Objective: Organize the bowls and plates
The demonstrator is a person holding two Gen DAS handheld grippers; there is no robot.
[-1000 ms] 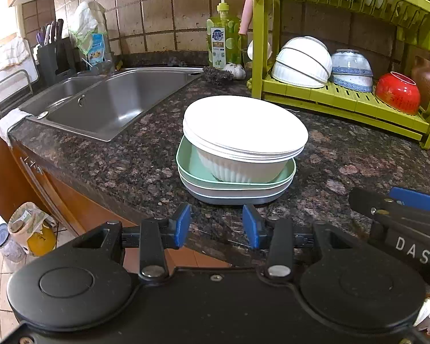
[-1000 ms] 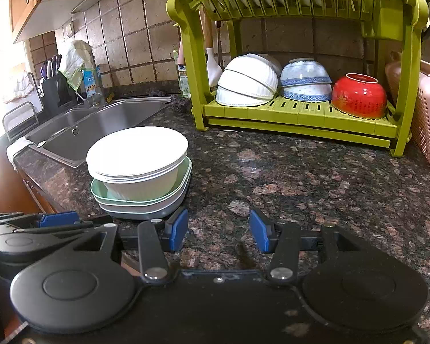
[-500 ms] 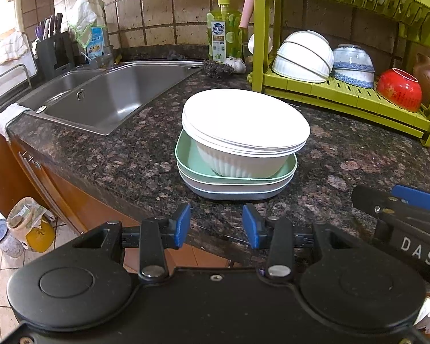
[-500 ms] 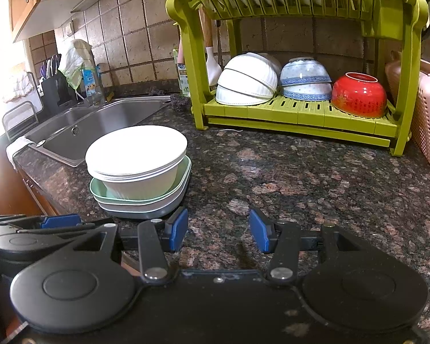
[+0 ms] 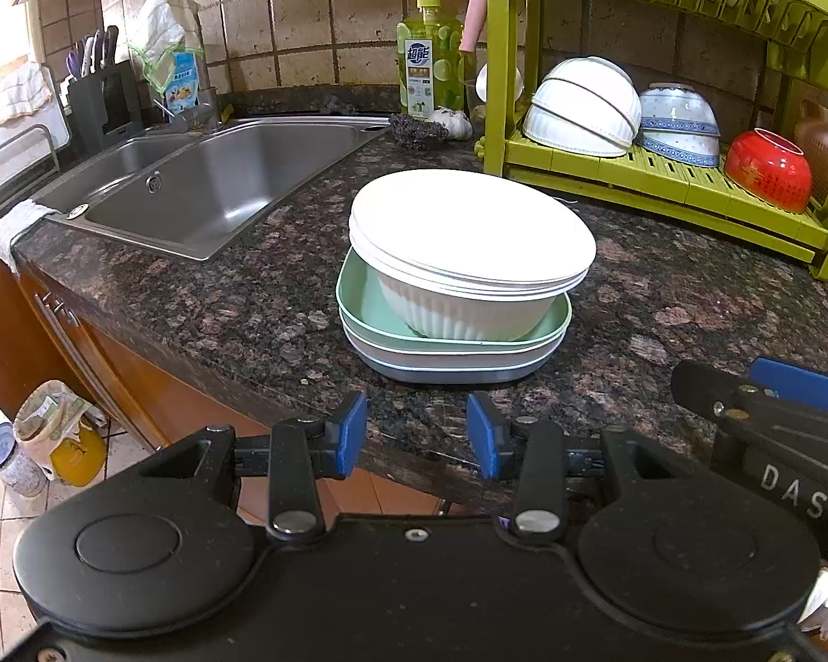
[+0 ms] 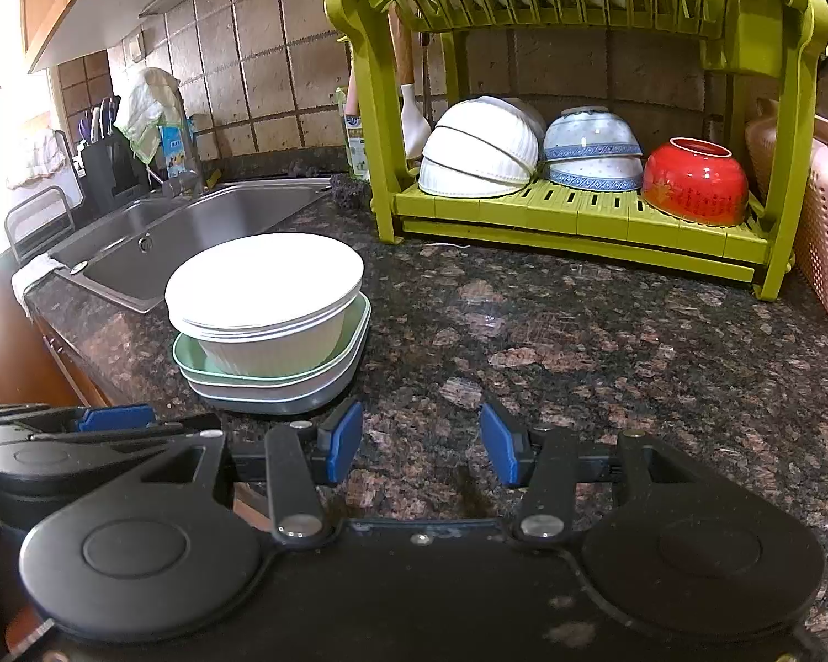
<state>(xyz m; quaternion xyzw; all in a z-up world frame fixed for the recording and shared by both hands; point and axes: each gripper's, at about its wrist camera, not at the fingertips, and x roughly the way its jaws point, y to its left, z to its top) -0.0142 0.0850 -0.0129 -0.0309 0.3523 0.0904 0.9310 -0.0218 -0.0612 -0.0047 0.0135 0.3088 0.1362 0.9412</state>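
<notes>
- Here's the pile on the granite tabletop [image 5: 193,298]: white plates [image 5: 472,231] lie on a ribbed white bowl [image 5: 458,314], which sits inside nested square dishes [image 5: 447,353], mint green on top and grey beneath. It's a mixed heap near the front edge, with flat plates capping a deep bowl, so it reads as gathered rather than sorted by kind.
- The left gripper [image 5: 417,436] hangs low at the tabletop's edge, blue pads spread wide with nothing between them, aimed squarely at the pile. That's a sensible line for reaching its near rim.
- The right gripper [image 6: 419,444] is also spread and empty, hovering over bare granite just right of the pile, pointed toward the green rack [image 6: 579,215].
- On the rack's lower shelf, bowls sit upside down so they can drain: ribbed white bowls [image 6: 480,149] lean in a nested stack, two blue-patterned bowls [image 6: 590,157] stand beside them, and a red bowl [image 6: 695,182] stands at the right.
- The upper tier has slots built to hold plates on edge, though I can't tell what's in them.
- The sink [image 5: 221,187] lies to the left, well apart from the pile.
- My judgement is that the pile could be waiting to be split up or could be a finished stack, and this moment fits either.
</notes>
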